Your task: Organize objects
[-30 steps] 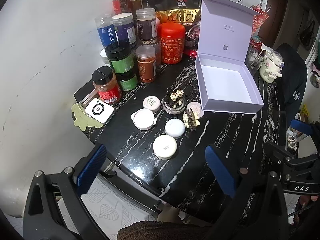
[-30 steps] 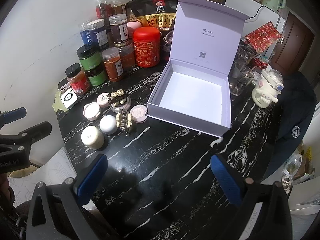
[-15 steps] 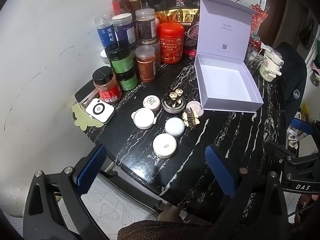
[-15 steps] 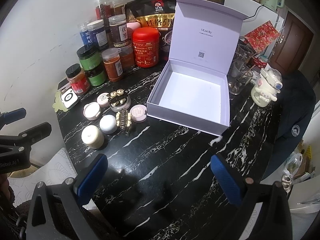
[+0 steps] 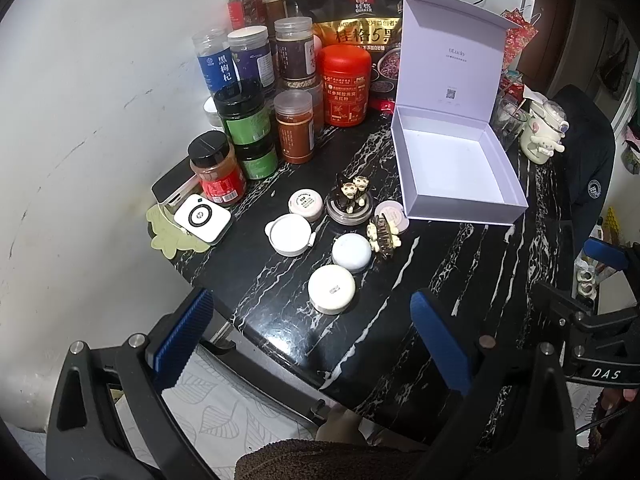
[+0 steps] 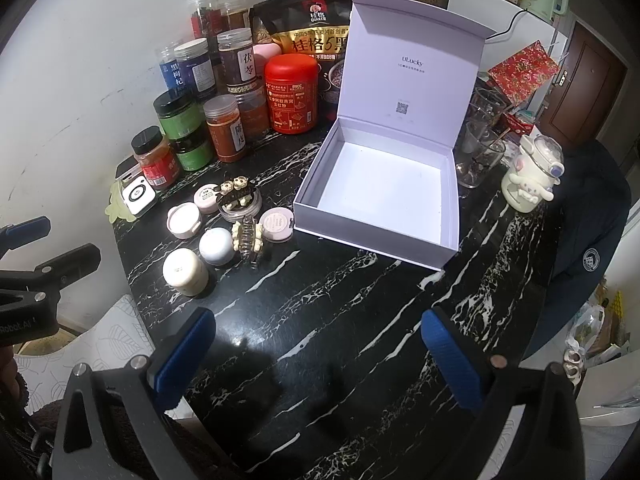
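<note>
An open, empty lilac box (image 5: pixel 452 168) (image 6: pixel 384 192) stands on the black marble table (image 6: pixel 320 320) with its lid upright. Left of it lie several small round compacts: a cream one (image 5: pixel 331 289) (image 6: pixel 185 271), a pale blue one (image 5: pixel 351 252) (image 6: pixel 216 246), a white one (image 5: pixel 289 234) (image 6: pixel 184 219), and two pink ones (image 5: pixel 305 205) (image 6: pixel 277 224). A hair clip (image 5: pixel 382 236) (image 6: pixel 248 240) and a figurine dish (image 5: pixel 351 200) (image 6: pixel 239 199) sit among them. My left gripper (image 5: pixel 312 340) is open and empty at the table's near edge. My right gripper (image 6: pixel 318 356) is open and empty over the table front.
Spice jars (image 5: pixel 248 114), a red tin (image 5: pixel 345 85) and an oat bag (image 6: pixel 316 36) line the wall. A white card reader (image 5: pixel 203 218) lies at the left edge. Glasses (image 6: pixel 480 152) and a cream mug (image 6: pixel 532 180) stand right of the box.
Both views have shifted very slightly; no object has moved and both grippers stay open.
</note>
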Available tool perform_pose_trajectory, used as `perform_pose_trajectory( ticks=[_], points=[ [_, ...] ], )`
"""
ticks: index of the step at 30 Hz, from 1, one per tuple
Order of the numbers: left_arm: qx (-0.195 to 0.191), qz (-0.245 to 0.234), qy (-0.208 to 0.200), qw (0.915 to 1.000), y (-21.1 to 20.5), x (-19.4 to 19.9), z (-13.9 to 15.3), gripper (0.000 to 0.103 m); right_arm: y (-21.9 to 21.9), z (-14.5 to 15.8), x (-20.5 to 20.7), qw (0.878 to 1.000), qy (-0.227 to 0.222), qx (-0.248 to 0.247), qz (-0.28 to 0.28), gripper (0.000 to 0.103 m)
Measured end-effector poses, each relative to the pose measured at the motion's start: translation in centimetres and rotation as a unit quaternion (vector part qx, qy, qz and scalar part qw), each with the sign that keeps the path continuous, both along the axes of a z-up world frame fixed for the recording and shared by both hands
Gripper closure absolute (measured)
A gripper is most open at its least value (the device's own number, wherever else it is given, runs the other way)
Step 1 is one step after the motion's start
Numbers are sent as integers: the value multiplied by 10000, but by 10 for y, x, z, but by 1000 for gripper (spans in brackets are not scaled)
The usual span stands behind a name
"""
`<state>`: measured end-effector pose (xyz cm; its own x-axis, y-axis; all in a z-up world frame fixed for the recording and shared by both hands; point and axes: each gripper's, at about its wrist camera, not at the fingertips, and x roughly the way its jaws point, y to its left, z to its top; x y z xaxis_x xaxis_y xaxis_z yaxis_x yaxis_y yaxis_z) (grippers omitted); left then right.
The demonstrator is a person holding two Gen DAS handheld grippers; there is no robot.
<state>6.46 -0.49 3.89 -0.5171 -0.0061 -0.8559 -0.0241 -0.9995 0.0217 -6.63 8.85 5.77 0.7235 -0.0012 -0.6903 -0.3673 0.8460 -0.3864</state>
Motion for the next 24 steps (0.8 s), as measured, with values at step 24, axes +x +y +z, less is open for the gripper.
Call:
perform_pose_trajectory(
  ticks=[24],
  points=[
    [152, -78, -758, 9970, -7, 13, -50, 3, -5, -60, 20, 9932, 865, 178, -763, 0]
  ],
)
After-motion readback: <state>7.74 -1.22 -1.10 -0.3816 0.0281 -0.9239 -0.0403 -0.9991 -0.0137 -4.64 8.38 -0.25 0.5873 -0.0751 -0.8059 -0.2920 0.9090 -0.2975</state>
